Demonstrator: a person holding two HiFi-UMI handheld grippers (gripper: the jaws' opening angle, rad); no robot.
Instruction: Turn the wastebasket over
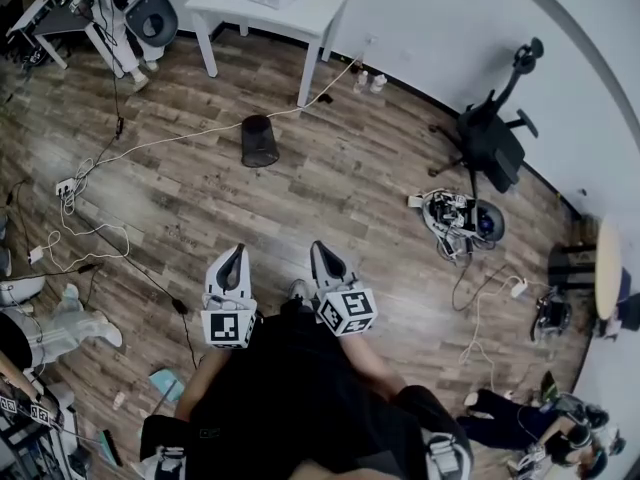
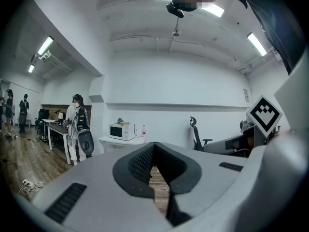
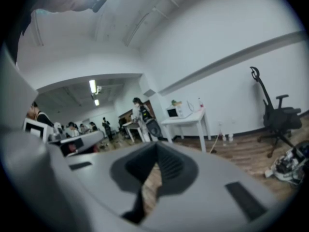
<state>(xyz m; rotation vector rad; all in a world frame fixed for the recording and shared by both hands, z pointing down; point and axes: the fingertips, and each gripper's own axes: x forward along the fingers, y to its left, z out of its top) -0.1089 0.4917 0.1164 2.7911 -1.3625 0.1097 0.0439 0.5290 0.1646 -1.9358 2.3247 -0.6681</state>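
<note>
One wastebasket (image 1: 259, 141), two closed tools (image 1: 233, 254) (image 1: 320, 251)

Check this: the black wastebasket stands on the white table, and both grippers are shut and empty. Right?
No. The head view shows the wastebasket on the wooden floor, in front of the white table, not on it. The left gripper and right gripper are shut and empty.
</note>
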